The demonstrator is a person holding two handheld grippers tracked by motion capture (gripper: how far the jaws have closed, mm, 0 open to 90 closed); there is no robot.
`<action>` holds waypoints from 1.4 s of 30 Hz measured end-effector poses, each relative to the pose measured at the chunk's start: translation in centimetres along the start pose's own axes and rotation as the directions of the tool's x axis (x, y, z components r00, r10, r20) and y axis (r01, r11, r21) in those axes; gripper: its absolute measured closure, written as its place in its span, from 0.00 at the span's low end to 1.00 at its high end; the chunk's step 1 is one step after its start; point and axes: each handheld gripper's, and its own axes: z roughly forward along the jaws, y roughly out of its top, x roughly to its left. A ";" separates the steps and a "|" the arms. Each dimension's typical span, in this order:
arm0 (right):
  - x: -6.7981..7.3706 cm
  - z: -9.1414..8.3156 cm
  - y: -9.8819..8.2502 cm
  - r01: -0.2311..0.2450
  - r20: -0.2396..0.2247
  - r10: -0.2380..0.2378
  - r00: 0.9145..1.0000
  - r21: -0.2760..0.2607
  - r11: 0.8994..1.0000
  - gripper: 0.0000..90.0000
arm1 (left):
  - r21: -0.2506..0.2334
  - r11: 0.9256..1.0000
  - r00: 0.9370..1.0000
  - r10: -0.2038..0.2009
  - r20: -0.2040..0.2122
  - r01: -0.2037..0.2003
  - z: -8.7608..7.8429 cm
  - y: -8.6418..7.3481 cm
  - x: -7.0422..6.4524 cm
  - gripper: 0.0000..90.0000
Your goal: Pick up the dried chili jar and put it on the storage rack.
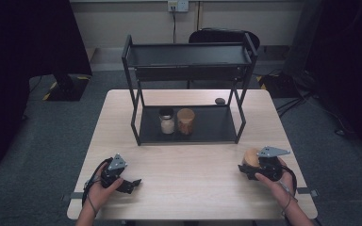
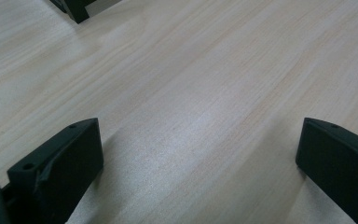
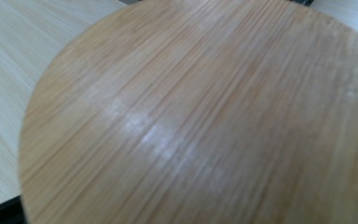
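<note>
Right gripper [image 1: 246, 165] holds a round bamboo lid [image 1: 251, 157], clamped at the table's [image 1: 193, 188] near right corner (up close, in its own view, we see the lid [image 3: 205, 121] as one broad grained disc). Our left gripper [image 1: 131, 183] rests on the table near the left edge, its jaws wide apart over bare wood. Two jars [image 1: 176, 121] stand side by side on the rack's [image 1: 188, 84] lower shelf.

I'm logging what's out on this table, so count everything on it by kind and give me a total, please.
Jars on the rack's lower shelf: 2, one with a black lid, one with a wooden lid
Loose wooden lid, held in the right gripper: 1
Black rack: 1
Small dark object behind the rack, too small to tell: 1
Total: 5
</note>
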 end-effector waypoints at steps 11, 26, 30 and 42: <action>0.4 0.9 1.3 0.023 -0.013 -0.023 1.000 0.001 1.000 0.28 | 0.000 1.000 1.000 0.000 0.000 0.000 0.0 0.0 0.0 0.00; 0.7 2.2 2.8 0.047 -0.027 -0.046 0.999 0.015 0.999 0.28 | 0.000 1.000 1.000 0.000 0.000 0.000 0.0 0.0 0.0 0.00; 0.8 2.6 3.1 0.048 -0.030 -0.048 0.998 0.013 0.999 0.28 | 0.000 1.000 1.000 0.001 0.000 -0.001 0.0 0.0 0.0 0.00; 0.9 3.6 3.9 0.050 -0.035 -0.050 0.998 0.013 0.999 0.28 | 0.000 1.000 1.000 0.000 0.000 0.000 0.0 0.0 0.0 0.00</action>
